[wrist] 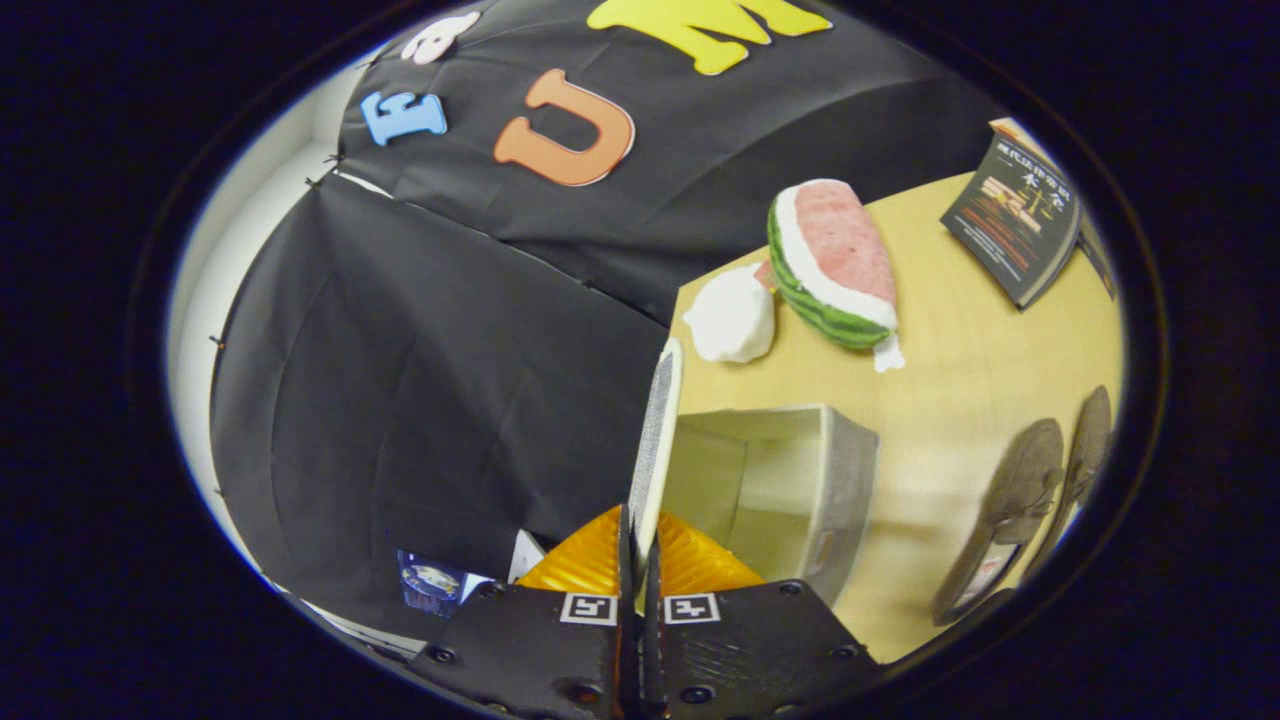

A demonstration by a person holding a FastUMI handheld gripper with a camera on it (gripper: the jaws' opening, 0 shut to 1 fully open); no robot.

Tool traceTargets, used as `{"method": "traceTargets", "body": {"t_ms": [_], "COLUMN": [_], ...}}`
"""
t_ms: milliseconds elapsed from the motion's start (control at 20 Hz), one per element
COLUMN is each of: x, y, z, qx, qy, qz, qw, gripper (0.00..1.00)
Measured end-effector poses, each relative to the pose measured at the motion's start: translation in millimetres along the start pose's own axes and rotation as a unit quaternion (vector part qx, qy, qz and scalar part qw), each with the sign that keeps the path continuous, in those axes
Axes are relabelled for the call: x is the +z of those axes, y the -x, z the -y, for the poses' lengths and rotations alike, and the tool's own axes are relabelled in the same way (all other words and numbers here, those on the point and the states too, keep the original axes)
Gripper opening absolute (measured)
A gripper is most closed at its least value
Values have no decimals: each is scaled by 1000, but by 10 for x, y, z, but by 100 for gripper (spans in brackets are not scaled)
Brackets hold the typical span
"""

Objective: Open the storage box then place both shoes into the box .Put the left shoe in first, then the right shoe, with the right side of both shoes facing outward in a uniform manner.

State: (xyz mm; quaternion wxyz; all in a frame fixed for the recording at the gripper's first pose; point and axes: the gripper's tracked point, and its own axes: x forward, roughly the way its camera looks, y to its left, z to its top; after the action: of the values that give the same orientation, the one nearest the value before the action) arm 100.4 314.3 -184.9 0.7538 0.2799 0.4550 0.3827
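My gripper (638, 545) is shut on the lid (656, 440) of the grey storage box (835, 490), holding it by its near edge. The lid stands swung up on edge, beside the box's open top. The box's pale inside (745, 490) shows with nothing in it. It stands on the light wooden table (960, 380). Two dark shoes (1010, 510) lie side by side on the table beyond the box's far side, with their insoles showing.
A watermelon-slice plush (835, 265) and a white soft thing (732, 318) lie on the table beyond the box. A dark book (1015, 220) lies further off. Black cloth walls stand behind the lid.
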Motion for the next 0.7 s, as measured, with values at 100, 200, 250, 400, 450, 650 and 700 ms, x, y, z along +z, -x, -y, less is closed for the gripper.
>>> {"method": "traceTargets", "body": {"t_ms": [100,200,250,400,450,650,700], "x": [43,59,59,25,-9,-122,-148], "y": [-123,-299,-391,-705,-843,-1282,-1366], "z": [-270,-556,-700,-1016,-1096,-1409,-1483], "qx": [6,14,15,-2,-15,-56,-61], "qy": [0,-3,-2,17,28,74,85], "qz": [-3,-8,-11,-21,-23,-25,-25], "qw": [1000,1000,1000,1000,999,995,994], "gripper": [3,2,3,3,4,9,13]}}
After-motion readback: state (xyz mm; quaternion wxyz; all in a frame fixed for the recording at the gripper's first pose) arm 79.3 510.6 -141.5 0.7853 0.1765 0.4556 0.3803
